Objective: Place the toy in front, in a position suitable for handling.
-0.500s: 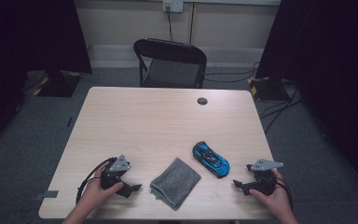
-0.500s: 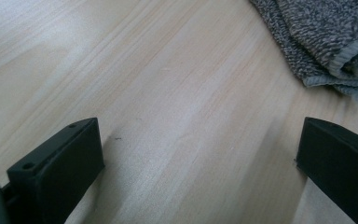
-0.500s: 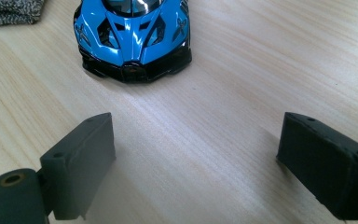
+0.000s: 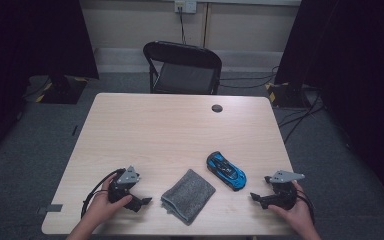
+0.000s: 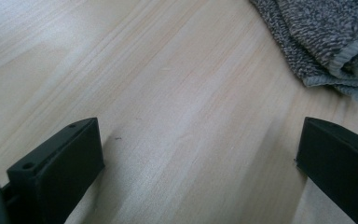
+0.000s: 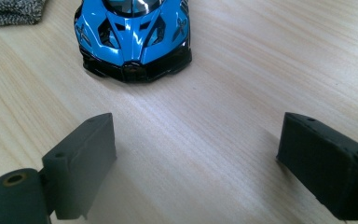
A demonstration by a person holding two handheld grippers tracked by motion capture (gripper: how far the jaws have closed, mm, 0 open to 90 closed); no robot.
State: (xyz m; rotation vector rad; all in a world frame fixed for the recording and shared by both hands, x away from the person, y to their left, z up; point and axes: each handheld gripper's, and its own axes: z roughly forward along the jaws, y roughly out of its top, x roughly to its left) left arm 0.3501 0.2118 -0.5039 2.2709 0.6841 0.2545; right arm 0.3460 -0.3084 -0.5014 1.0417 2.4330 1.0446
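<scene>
A blue toy sports car [image 4: 226,170] sits on the table at the front right, nose towards my right gripper [image 4: 261,189]. In the right gripper view the car [image 6: 133,37] lies just ahead of the open gripper [image 6: 198,135], apart from it. A folded grey cloth [image 4: 188,195] lies at the front centre. My left gripper [image 4: 141,195] rests low on the table to the left of the cloth and points at it. In the left gripper view the gripper [image 5: 198,140] stands wide open over bare wood, with the cloth [image 5: 326,42] ahead at the upper right.
The light wooden table [image 4: 180,130] has a small black round cap [image 4: 217,108] near its far edge. A black folding chair [image 4: 182,67] stands behind the table. Dark curtains hang on both sides. A corner of the cloth [image 6: 9,11] shows in the right gripper view.
</scene>
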